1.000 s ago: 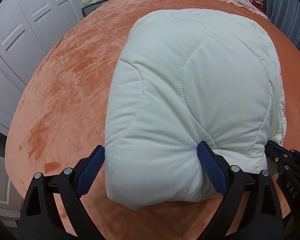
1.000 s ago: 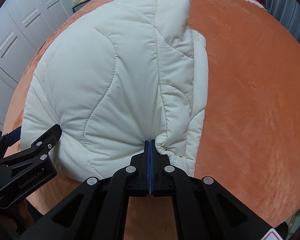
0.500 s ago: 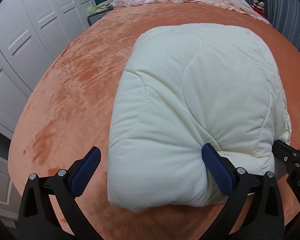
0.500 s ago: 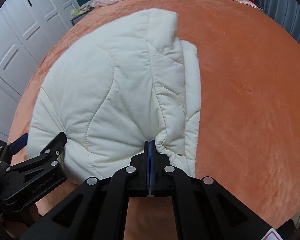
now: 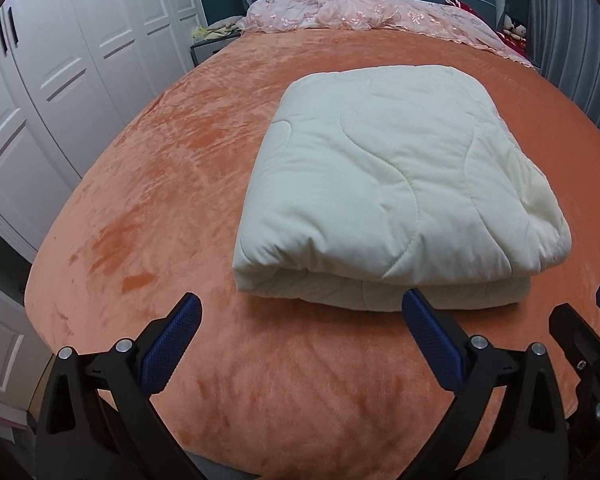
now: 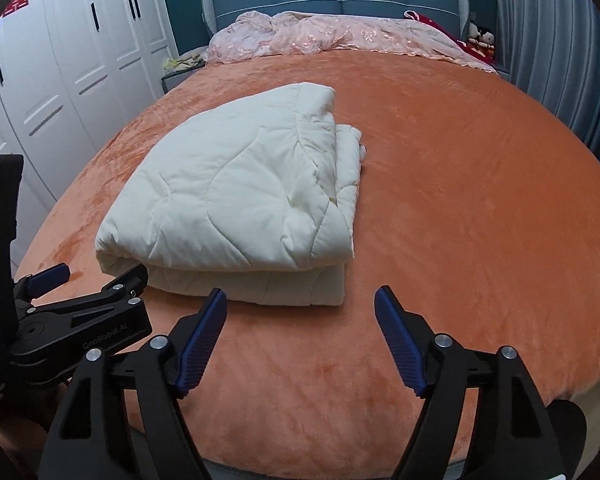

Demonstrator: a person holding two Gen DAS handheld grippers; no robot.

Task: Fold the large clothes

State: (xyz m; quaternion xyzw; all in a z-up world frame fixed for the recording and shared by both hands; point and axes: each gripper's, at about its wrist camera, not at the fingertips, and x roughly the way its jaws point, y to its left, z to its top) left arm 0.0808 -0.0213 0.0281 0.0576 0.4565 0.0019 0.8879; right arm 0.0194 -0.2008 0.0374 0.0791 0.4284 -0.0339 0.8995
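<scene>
Orange bed (image 5: 228, 184) — one folded quilt (image 5: 396, 196)

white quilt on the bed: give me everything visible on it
The white quilt is cream, puffy, stitched in wavy lines. It lies folded into a thick, roughly square bundle, layers stacked, with looser uneven edges on its right side. It rests flat on the orange bedspread. Nothing else touches it; both grippers are clear of it.
</scene>
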